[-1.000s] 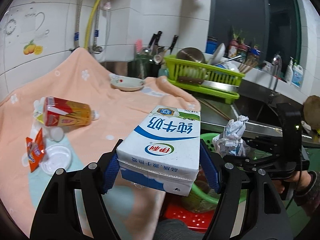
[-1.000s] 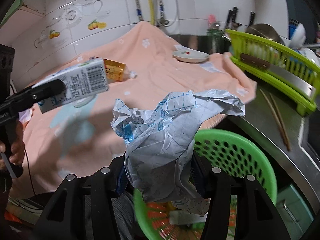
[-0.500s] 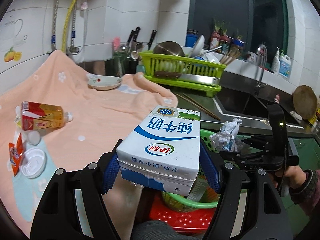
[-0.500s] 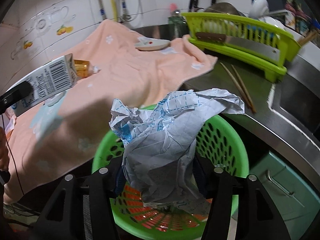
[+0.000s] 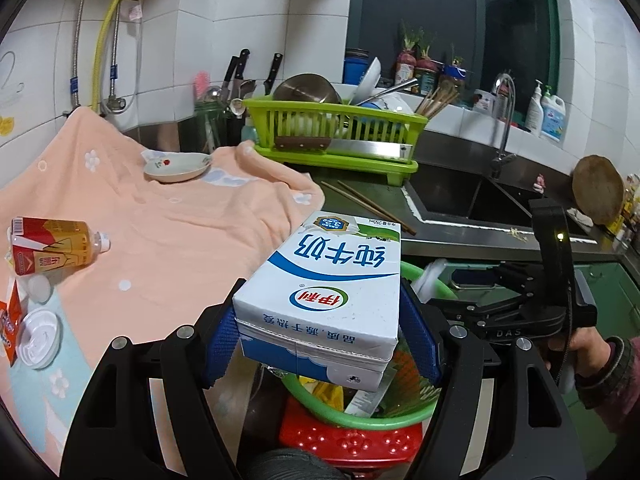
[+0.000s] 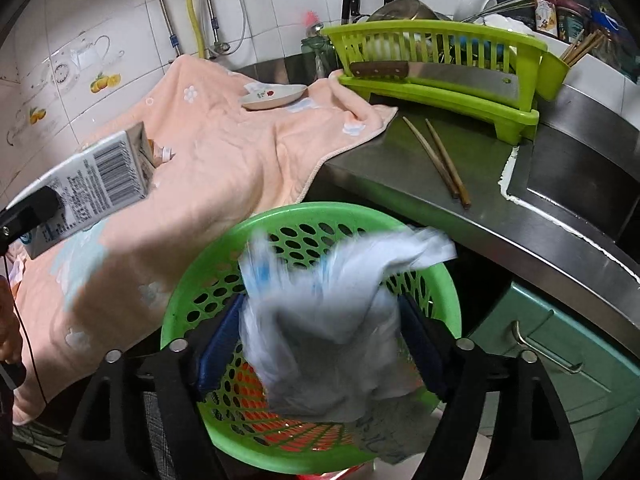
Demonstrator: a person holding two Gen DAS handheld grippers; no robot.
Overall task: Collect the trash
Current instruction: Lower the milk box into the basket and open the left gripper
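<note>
The left tool [image 5: 324,340] is clamped on a white and blue milk carton [image 5: 332,280], its blue pads pressed against the carton's two long sides. The carton lies flat between the fingers, its far end reaching out ahead of the tool toward the bench [image 5: 368,196]. Just below and ahead of this tool sits the green basket [image 5: 384,414], which rests on a red stool [image 5: 348,438] and already has scraps inside.

The right tool [image 6: 320,344] hangs directly over the same basket [image 6: 200,288], pointing down into it. Its jaws are opening, and the crumpled paper [image 6: 328,320] is between them, blurred, with a gap showing beside the right-hand pad; the pads no longer seem to press on it. The paper's lower edge reaches down inside the basket's rim.

To the left of the left tool, on the peach towel [image 5: 168,232] spread over the bench, lie a drink bottle [image 5: 52,248] on its side, a white lid [image 5: 38,336] and an orange wrapper [image 5: 8,320] beside it. Farther ahead on the towel is a small plate [image 5: 176,166]. Beyond the tool, a pair of chopsticks [image 5: 368,206] lies on the bare steel, and past them is a green dish rack [image 5: 336,128] with a cleaver [image 5: 344,146] along its front.
</note>
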